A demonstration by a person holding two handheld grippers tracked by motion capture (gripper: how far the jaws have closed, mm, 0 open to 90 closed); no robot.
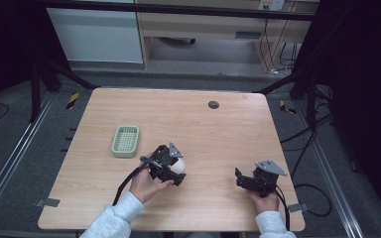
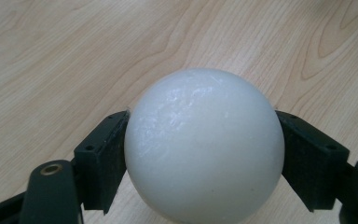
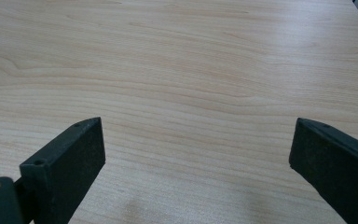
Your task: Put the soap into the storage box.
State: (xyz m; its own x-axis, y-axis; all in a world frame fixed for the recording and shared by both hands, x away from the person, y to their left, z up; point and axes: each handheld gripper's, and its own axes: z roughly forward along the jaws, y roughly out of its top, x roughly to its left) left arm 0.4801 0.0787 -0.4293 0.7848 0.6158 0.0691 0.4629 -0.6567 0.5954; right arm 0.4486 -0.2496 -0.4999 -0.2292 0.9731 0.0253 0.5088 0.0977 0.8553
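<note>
A white egg-shaped ball (image 2: 204, 147) sits between the two black jaws of my left gripper (image 2: 203, 149), and both jaws press against its sides. From above, the same ball (image 1: 178, 166) shows at the tip of the left gripper (image 1: 174, 169), near the middle front of the table. My right gripper (image 1: 239, 178) rests low near the front right of the table. Its jaws stand wide apart over bare wood, with nothing between them (image 3: 198, 140).
A pale green slotted basket (image 1: 126, 141) lies left of the left gripper. A dark round grommet (image 1: 213, 104) sits in the wooden tabletop (image 1: 218, 134) near its far edge. Cables trail off the front and right sides.
</note>
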